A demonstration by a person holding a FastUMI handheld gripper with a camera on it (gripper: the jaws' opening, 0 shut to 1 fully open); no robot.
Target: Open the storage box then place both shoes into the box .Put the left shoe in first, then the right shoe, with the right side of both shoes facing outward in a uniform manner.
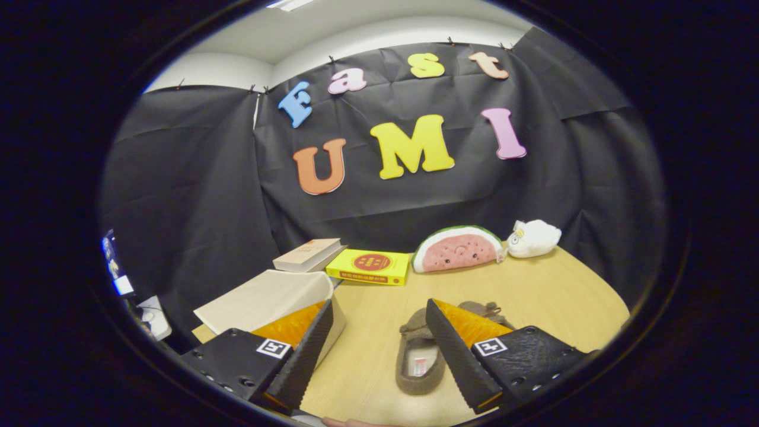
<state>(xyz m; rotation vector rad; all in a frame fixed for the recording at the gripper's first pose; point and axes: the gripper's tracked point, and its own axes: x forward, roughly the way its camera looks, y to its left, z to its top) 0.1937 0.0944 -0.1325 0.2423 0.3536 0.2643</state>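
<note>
The storage box (278, 302) sits on the desk (551, 296) just beyond your left finger, and its pale lid looks to be still down, though you cannot tell for certain from this low angle; if it is shut, the opening step is not yet done. The 2 shoes are brown slippers; 1 slipper (418, 356) lies between your fingers and close to the right one, its opening facing up, and the other slipper (489, 311) is partly hidden behind your right finger. Your gripper (379, 356) is spread wide and holds nothing.

The main risk is order; the nearer slipper is so handy that you could take it before the box is open, and then you have nowhere to put it. You also cannot tell from here which slipper is the left one; pick wrongly and the sequence fails. The soft fabric may fold under the pinch, so the slipper could twist and end up facing the wrong way in the box. Going for the lid, your left finger could shove the light box toward the books (308, 254) and (370, 265) behind it; the watermelon plush (456, 248) and white plush (533, 237) stand well apart and should stay out of your way.
</note>
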